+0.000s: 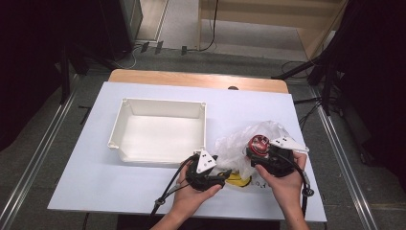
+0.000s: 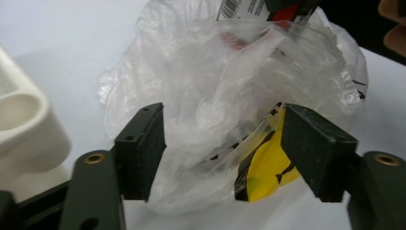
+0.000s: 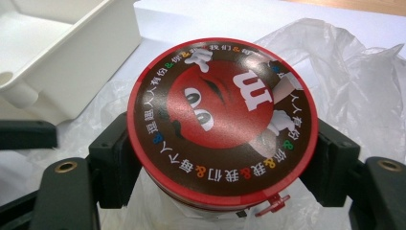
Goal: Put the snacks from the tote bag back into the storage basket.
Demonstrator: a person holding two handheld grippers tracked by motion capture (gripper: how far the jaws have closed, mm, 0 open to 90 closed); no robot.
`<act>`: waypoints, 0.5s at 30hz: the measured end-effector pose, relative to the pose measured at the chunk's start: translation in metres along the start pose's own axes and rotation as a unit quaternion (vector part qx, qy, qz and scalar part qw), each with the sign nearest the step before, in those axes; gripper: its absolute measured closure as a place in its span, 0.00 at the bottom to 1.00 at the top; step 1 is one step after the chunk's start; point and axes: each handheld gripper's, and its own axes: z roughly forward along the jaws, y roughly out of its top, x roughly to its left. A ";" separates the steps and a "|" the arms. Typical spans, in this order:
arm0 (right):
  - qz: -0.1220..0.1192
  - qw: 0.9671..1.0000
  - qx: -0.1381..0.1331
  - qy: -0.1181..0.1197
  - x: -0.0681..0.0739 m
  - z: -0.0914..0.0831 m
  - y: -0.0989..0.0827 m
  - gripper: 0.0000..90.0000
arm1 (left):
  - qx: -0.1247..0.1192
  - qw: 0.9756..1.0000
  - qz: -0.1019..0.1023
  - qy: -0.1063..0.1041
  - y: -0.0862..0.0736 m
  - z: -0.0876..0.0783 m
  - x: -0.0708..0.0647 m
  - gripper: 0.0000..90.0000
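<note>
**Can gripped, bag let loose**

At the near right of the desk [image 1: 143, 187], the right tongs [image 3: 221, 158] are clamped on a round can [image 3: 221, 120], 1 pad on each side of its body just under the lid. That lid is a flat disc with a red rim, a brown band of coloured lettering and a red cartoon face, glossy and hard-looking. The can stands roughly upright, partly inside a clear bag [image 2: 230, 86] that bunches around its lower half. Holding the can by its sides, I judge, keeps it steady while the film is worked off it.

Just to the left, the left tongs [image 2: 222, 143] stand apart, with a fold of bag between the 2 pads but neither pad pressing on it. Thin and crinkled, the film is nearly see-through and heaped in soft peaks. A yellow patch with black print [image 2: 268, 172] shows through it low down, beside the right-hand pad. Open like this, the tongs look set to take a fresh bite on the plastic.

Further left and back sits a white bin [image 1: 160, 129], rectangular, with smooth moulded walls and rounded corner bosses. It is close to the left tongs and clear of the bag, probably placed as the drop spot for the can.
</note>
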 end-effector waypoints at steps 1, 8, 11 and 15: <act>-0.001 1.000 0.001 0.000 0.000 0.000 0.000 0.29 | -0.006 1.000 -0.001 0.002 0.000 -0.007 0.002 0.32; -0.003 1.000 0.003 0.002 0.001 0.002 -0.001 0.29 | -0.021 1.000 -0.011 0.000 0.003 -0.029 0.011 0.22; -0.005 1.000 0.004 0.004 0.001 0.002 -0.001 0.29 | -0.024 1.000 -0.011 -0.001 0.004 -0.037 0.014 0.18; -0.006 1.000 0.005 0.004 0.000 0.003 -0.002 0.29 | -0.026 0.999 -0.017 0.014 -0.001 -0.052 0.026 0.17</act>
